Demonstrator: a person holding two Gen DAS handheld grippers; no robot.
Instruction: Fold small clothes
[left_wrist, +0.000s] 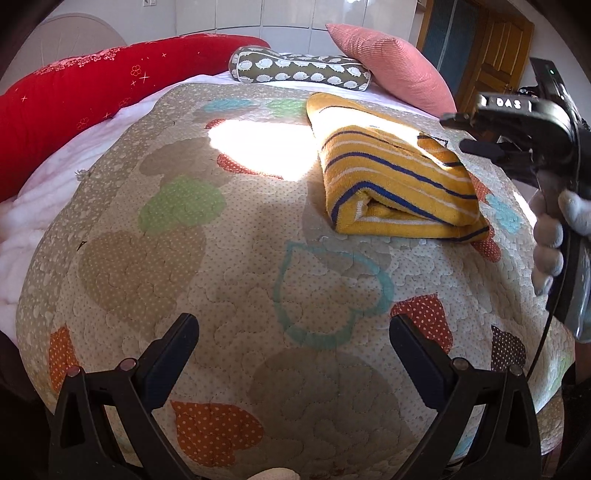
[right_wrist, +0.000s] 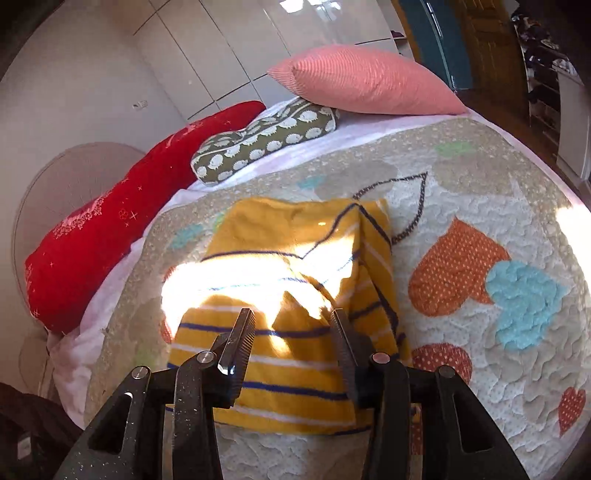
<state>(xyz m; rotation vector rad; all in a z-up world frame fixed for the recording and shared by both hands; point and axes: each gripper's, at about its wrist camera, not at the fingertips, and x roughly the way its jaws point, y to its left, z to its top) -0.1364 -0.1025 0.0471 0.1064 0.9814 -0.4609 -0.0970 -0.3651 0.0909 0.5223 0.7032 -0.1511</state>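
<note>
A yellow garment (left_wrist: 388, 177) with blue and white stripes lies folded in a thick bundle on the heart-patterned quilt (left_wrist: 221, 277), right of centre and partly in sunlight. My left gripper (left_wrist: 293, 325) hovers open over bare quilt in front of it, holding nothing. My right gripper (left_wrist: 452, 133) is in the air just right of the garment, held by a gloved hand (left_wrist: 554, 240). In the right wrist view the right gripper (right_wrist: 291, 317) stands open above the near end of the garment (right_wrist: 295, 376), with its fingers apart and not pressing on the cloth.
A red bolster (left_wrist: 74, 96), a hedgehog-print cushion (left_wrist: 295, 70) and a pink pillow (left_wrist: 391, 62) line the head of the bed. White wardrobe doors stand behind, and a wooden door (left_wrist: 498, 55) is at the far right. The quilt (right_wrist: 461, 362) drops off at the right edge.
</note>
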